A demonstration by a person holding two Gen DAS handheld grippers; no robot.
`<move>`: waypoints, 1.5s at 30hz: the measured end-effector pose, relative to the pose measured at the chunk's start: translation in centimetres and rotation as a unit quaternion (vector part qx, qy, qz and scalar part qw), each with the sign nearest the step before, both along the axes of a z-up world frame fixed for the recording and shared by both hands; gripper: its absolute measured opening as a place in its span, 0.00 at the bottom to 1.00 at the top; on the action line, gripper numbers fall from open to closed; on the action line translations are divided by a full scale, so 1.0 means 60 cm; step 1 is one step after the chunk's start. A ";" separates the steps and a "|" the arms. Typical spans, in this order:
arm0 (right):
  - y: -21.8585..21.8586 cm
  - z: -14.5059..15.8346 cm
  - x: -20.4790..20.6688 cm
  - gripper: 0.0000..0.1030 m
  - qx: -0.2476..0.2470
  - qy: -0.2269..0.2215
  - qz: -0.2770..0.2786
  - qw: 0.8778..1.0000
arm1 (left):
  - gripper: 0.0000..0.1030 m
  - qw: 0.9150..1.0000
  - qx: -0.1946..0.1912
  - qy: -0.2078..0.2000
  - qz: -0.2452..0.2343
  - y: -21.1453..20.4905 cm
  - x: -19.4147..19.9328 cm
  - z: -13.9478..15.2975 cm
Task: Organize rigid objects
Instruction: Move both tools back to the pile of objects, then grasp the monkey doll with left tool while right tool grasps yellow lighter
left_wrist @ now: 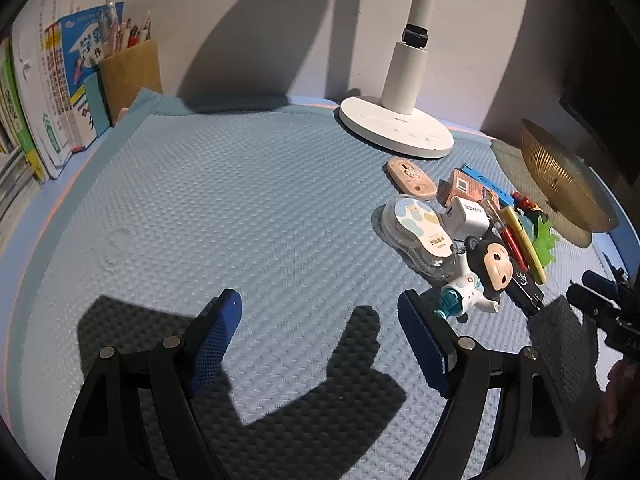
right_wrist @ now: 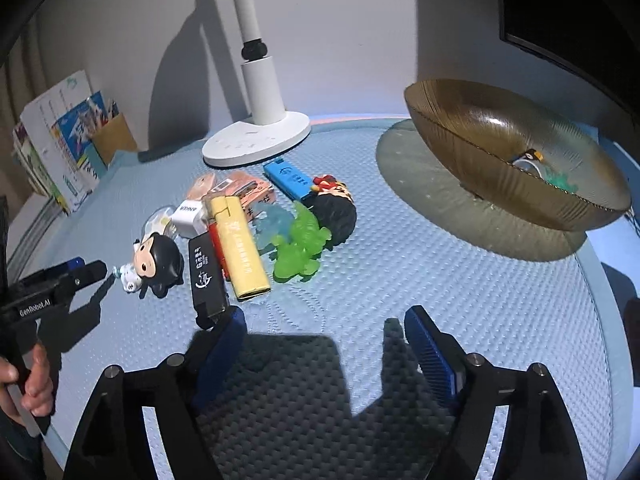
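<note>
The clutter of small rigid objects lies in a heap on the blue dimpled mat [right_wrist: 400,280], left of centre in the right wrist view and at the right in the left wrist view. Nearest the right claw [right_wrist: 324,344] is a black lighter [right_wrist: 206,276] with white characters too small to read; its near end sits just beside the claw's left pad. Touching it lies a yellow lighter [right_wrist: 242,248] with pale printed characters down its side, and a red one shows between the two. A white charger [right_wrist: 188,214] reads "ANKER". A big-headed doll figure [right_wrist: 156,260] lies at the heap's left edge, a green translucent toy [right_wrist: 302,246] at its right, with a blue box [right_wrist: 290,180] bearing white marks and a black-haired figure [right_wrist: 336,208] behind. The left wrist view adds a clear tape dispenser [left_wrist: 420,236] with a pastel label and a pink oval tag [left_wrist: 410,178].

The amber ribbed bowl [right_wrist: 480,152] stands at upper right, well apart from the heap, with a few small items already inside.

Both claws are spread wide with nothing between the pads. The left claw [left_wrist: 320,336] hangs over bare mat; in the right wrist view its body reads "GenRobot.AI", gripped by a hand [right_wrist: 32,380]. A white lamp base [right_wrist: 256,142] sits behind the heap; books [left_wrist: 52,92] with Chinese titles stand at upper left.
</note>
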State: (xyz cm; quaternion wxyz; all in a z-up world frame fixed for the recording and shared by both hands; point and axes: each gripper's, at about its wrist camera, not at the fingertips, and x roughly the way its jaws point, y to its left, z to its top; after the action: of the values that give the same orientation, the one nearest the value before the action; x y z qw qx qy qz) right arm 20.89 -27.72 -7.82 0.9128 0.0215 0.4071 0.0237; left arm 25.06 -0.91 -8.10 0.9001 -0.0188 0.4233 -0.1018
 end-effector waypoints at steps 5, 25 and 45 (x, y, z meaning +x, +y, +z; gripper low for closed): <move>-0.003 -0.004 0.004 0.79 0.004 0.008 -0.004 1.000 | 0.77 0.999 -0.030 0.012 0.001 0.013 0.003 0.000; 0.077 0.010 0.090 0.42 0.036 0.057 0.071 0.995 | 0.76 0.979 -0.014 0.031 -0.199 -0.132 0.011 0.022; 0.012 0.019 0.021 0.18 0.176 0.048 0.052 0.982 | 0.36 0.984 -0.048 0.031 -0.167 -0.097 -0.021 0.007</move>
State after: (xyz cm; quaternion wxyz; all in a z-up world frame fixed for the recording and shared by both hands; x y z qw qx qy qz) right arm 22.15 -27.01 -6.70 0.8716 0.1616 0.4405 0.1417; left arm 23.80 -6.72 -7.66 0.8550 0.0060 0.4427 -0.2702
